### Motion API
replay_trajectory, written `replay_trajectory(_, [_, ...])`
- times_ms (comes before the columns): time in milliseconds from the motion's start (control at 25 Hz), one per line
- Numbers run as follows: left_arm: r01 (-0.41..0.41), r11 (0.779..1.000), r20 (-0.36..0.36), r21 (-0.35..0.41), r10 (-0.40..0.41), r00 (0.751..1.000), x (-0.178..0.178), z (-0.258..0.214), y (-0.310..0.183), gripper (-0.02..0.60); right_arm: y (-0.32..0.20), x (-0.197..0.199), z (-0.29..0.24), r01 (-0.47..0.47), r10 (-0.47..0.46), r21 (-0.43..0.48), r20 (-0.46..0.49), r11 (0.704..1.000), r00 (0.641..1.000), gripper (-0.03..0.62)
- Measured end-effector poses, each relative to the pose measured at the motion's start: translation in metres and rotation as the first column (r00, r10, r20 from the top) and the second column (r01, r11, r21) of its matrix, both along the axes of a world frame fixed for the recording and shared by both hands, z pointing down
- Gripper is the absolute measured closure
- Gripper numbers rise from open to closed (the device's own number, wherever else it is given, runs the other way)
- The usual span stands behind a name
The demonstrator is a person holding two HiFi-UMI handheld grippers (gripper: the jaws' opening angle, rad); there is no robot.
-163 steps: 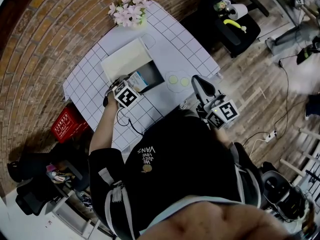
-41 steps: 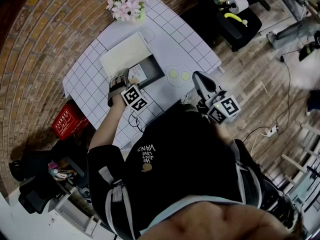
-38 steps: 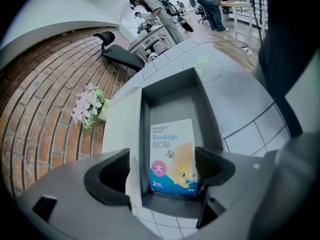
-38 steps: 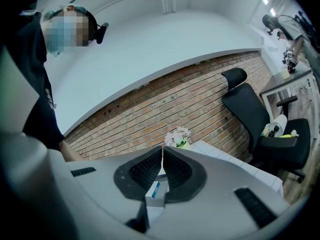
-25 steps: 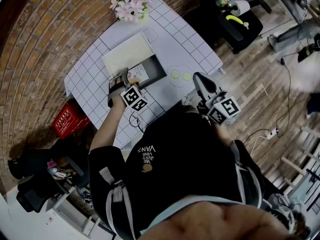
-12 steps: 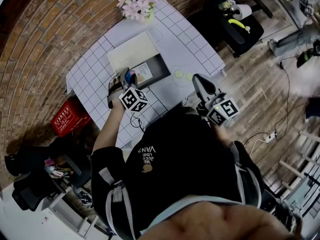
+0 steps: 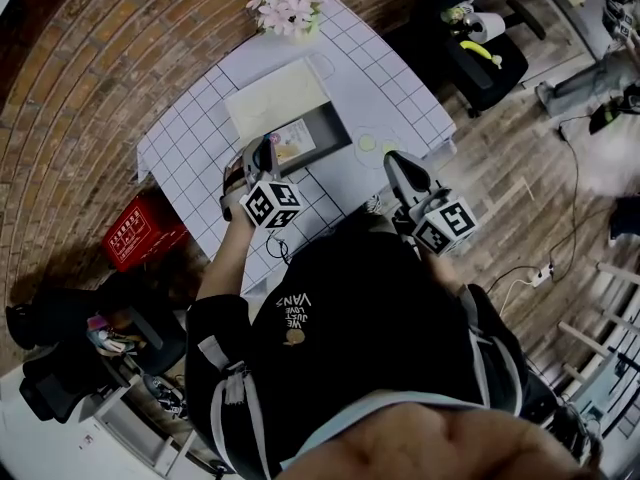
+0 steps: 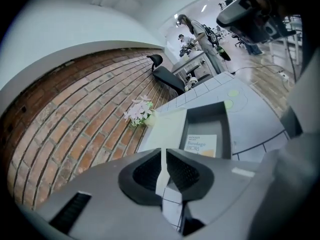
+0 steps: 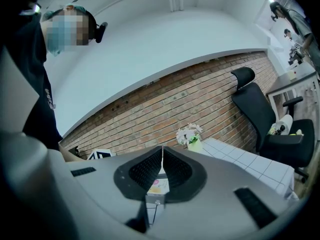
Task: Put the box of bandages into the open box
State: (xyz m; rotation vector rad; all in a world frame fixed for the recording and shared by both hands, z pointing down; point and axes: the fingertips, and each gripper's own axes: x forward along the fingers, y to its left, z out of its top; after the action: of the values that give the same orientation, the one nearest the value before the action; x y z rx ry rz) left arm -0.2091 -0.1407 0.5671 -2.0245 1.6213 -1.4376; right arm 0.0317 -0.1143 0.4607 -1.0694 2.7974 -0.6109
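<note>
The box of bandages (image 7: pixel 292 140) lies flat inside the dark grey open box (image 7: pixel 327 133), whose pale lid (image 7: pixel 275 98) is folded back. In the left gripper view the box of bandages (image 8: pixel 202 144) rests on the open box's floor (image 8: pixel 210 120), well beyond the jaws. My left gripper (image 7: pixel 262 156) hovers just on the near side of the open box; its jaws are closing, nearly together, with nothing between them (image 8: pixel 162 153). My right gripper (image 7: pixel 394 165) is held at the table's near right edge, shut and empty (image 9: pixel 162 153).
A pot of pink flowers (image 7: pixel 290 8) stands at the table's far corner. Two green circles (image 7: pixel 376 145) are printed on the grid cloth right of the open box. A red basket (image 7: pixel 140 243) sits on the floor to the left, a black office chair (image 7: pixel 480 53) to the right.
The left gripper has let go of the box of bandages inside the open box, drawn back toward me and brought its jaws together. The right gripper has stayed put.
</note>
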Motion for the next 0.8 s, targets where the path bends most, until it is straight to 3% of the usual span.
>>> replay_trajectory(400, [0.031,0.997,-0.13,0.073,-0.022,0.991,-0.015,-0.017,0.028,0.569,0.034,-0.025,0.007,-0.008,0.007,-0.034,-0.037,0.999,0.999,0.589])
replay_trajectory(560, [0.041,0.993,-0.169,0.108,-0.022,0.985,-0.018,-0.022,0.039,0.569,0.043,-0.032,0.003,-0.004,0.004,0.007,-0.02,1.0,1.0,0.589])
replay_trajectory(800, [0.09,0.985,-0.3,0.149,-0.042,0.953,-0.018,-0.031,0.054,0.57,0.055,-0.037,0.003,0.012,-0.012,-0.013,-0.036,1.0,0.999,0.589])
